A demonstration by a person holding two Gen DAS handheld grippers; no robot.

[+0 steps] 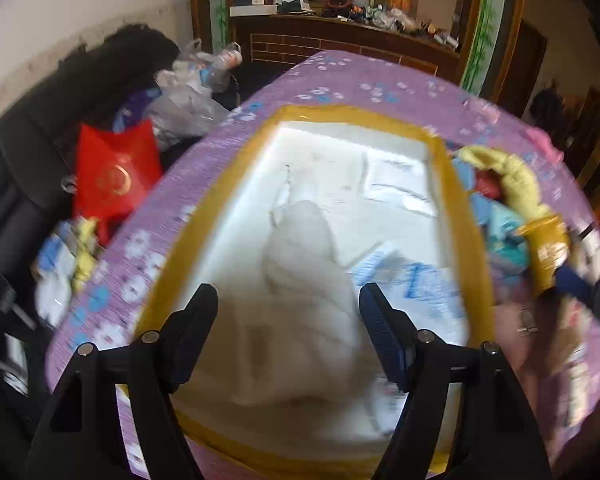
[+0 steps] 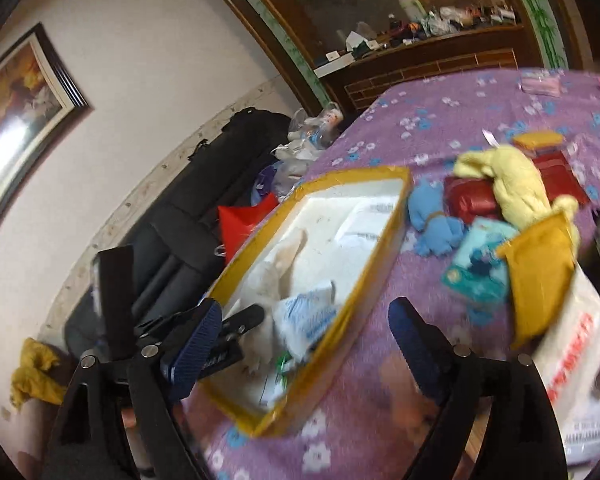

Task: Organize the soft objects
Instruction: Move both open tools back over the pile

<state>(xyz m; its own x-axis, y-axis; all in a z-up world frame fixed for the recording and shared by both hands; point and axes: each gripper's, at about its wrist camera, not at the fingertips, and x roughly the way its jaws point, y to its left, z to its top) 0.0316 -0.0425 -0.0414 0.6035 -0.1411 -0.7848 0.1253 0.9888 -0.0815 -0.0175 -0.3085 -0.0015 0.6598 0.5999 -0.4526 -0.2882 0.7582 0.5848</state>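
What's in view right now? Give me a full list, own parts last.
Box: one, white with yellow taped rim, on the purple cloth.
White cloth: one, inside the box.
Blue-printed white packet: one, inside the box.
Tablecloth: one, purple, floral.
Yellow towel: one, right of the box.
Blue cloth: one, beside the box.
Red pouch: one, under the towel.
Mustard pouch: one, right side.
Red bag: one, on the dark seat.
Left gripper: fingers open, over the box.
Right gripper: fingers open, empty.
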